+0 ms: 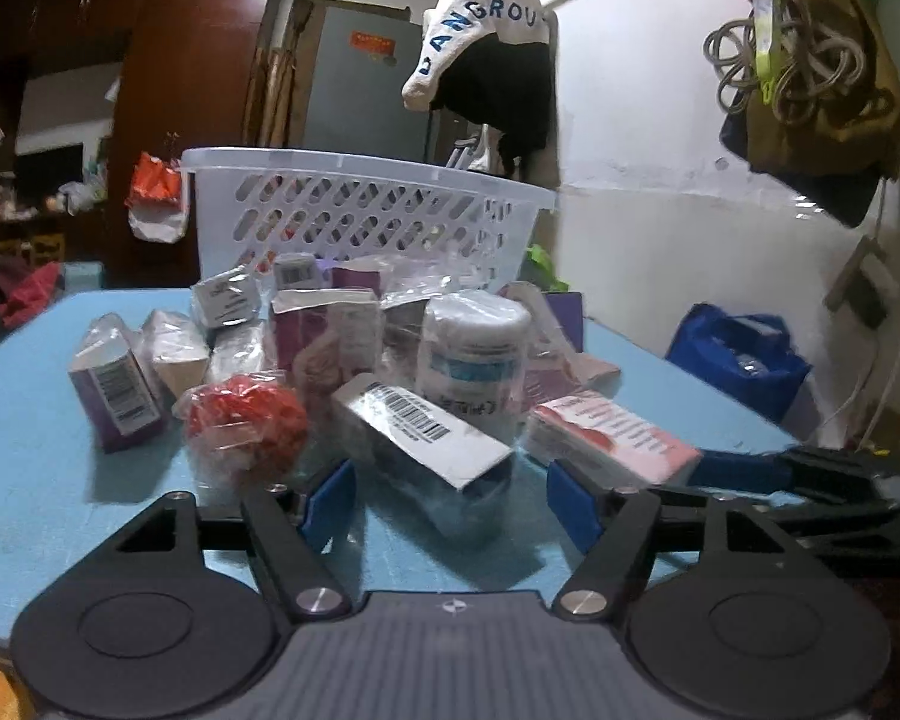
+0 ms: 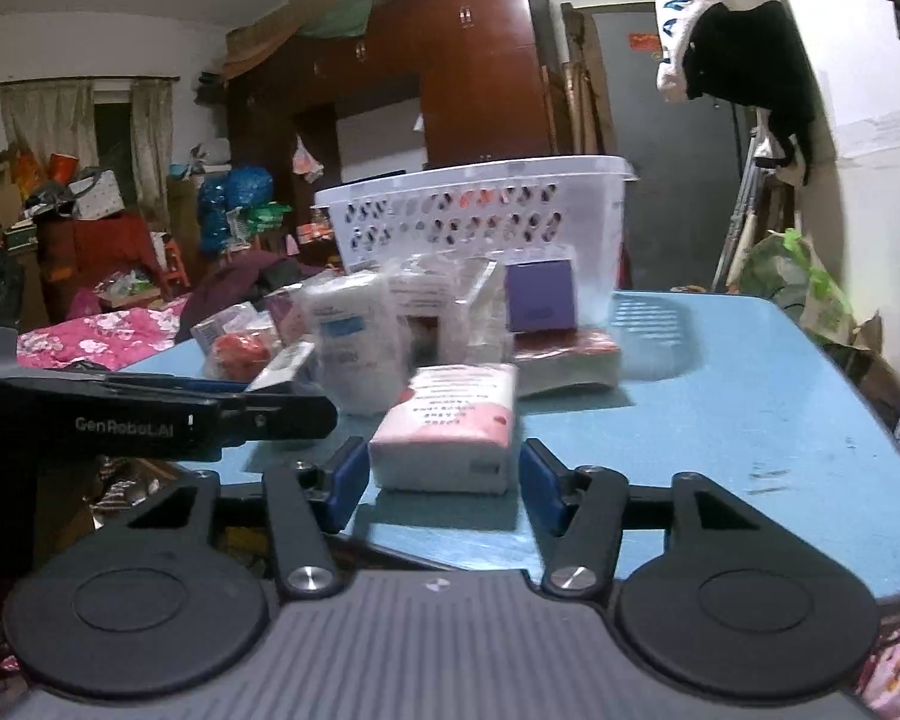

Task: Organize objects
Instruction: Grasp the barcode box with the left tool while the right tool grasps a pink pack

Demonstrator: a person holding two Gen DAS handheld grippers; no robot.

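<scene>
A heap of plastic-wrapped boxes and jars lies on the blue table (image 1: 24, 456) in front of a white perforated basket (image 1: 360, 171). My left gripper (image 1: 450, 501) is open. A wrapped box with a barcode label (image 1: 426, 435) lies between its blue pads, with a gap on the right side. Beside that box are a red crinkled ball in wrap (image 1: 246, 420) and a white jar (image 1: 474, 348). My right gripper (image 2: 444, 480) is shut on a pink and white pack (image 2: 444, 432), its pads against both sides. The pack rests on the table (image 2: 720, 396).
The basket (image 2: 480, 171) stands at the table's far edge, behind a purple box (image 2: 537, 294) and a flat red pack (image 2: 570, 354). The other tool's black body (image 2: 150, 420) crosses the right wrist view at left. A white wall with hanging bags (image 1: 810, 96) is close on the right.
</scene>
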